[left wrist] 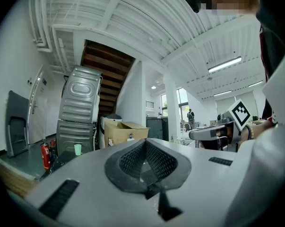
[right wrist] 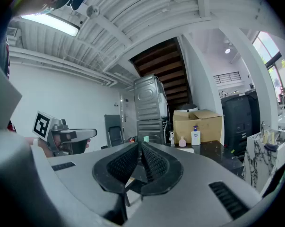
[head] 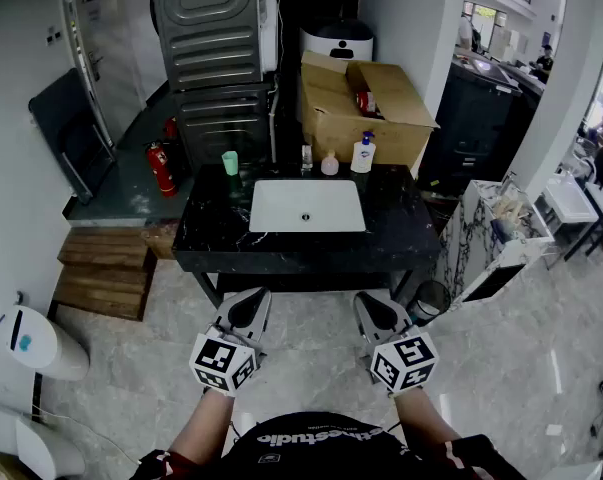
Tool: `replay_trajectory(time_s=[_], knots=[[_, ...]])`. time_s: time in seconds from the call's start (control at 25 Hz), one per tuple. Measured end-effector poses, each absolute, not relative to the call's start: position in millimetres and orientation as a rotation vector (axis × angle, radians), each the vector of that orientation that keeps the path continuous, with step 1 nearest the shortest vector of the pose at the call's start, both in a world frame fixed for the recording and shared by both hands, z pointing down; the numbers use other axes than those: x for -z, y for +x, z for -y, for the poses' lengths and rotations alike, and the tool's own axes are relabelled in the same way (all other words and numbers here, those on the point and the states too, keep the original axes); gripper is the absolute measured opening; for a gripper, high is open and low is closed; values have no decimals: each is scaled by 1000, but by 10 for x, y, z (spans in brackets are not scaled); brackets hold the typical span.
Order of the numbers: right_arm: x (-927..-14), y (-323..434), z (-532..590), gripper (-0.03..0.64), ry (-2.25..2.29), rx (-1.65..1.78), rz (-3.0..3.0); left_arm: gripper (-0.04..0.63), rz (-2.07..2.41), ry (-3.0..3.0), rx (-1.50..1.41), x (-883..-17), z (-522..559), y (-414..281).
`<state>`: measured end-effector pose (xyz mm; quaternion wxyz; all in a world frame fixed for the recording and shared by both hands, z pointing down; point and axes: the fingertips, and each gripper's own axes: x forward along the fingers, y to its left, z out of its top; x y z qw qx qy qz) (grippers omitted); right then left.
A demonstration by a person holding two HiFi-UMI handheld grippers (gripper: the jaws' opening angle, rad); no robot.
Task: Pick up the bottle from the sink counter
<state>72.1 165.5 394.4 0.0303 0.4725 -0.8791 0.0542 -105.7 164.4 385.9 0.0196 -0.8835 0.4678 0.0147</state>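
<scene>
Sink (head: 281, 194) sits mid-surface (head: 211, 230). Along the back edge: cup (head: 230, 162) at the left, small bottle (head: 329, 164) behind the sink, pump bottle (head: 362, 154) just right of it. Cardboard box (head: 381, 103) stands behind them. Fire extinguisher (head: 161, 168) is off left. Left hand-held gripper (head: 249, 306) and right hand-held gripper (head: 375, 308) are before the surface, apart from it.

head view looks steeply down on the far sink counter (head: 211, 218); both gripper views face it, sharing the cardboard box (head: 381, 103).

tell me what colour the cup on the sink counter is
The cup is light green; the head view shows it best.
</scene>
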Motion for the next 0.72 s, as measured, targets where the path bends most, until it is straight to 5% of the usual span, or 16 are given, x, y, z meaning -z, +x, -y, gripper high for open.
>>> replay_trajectory(time_s=[0.72], knots=[[-3910, 866, -1584, 40, 1437, -162, 2748, 14, -1469, -2743, -32, -3894, -1594, -875]])
